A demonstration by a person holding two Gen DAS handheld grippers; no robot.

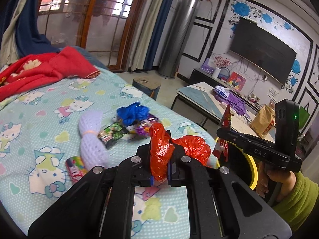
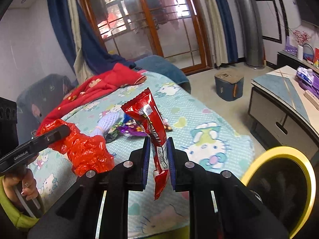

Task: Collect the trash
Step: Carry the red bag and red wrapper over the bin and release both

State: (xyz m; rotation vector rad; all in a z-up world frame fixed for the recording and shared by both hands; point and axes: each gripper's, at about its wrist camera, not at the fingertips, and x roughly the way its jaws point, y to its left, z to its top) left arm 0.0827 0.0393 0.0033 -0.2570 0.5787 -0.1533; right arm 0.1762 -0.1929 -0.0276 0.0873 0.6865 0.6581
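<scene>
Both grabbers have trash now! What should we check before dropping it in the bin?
1. Left gripper pinching the red plastic bag: ok.
2. Right gripper pinching the red snack wrapper: ok.
3. Yellow-rimmed bin nearby, beside the bed: ok.
4. Bin has room inside: cannot tell, too dark.
5. Bed cleared of trash: not ok, blue bag and small wrappers remain.

The bed (image 1: 49, 103) is viewed closely and obliquely downward from both wrist cameras, from its near edge toward the glass doors (image 2: 151, 23). Shared are its far end and the litter pile (image 1: 127, 125).
</scene>
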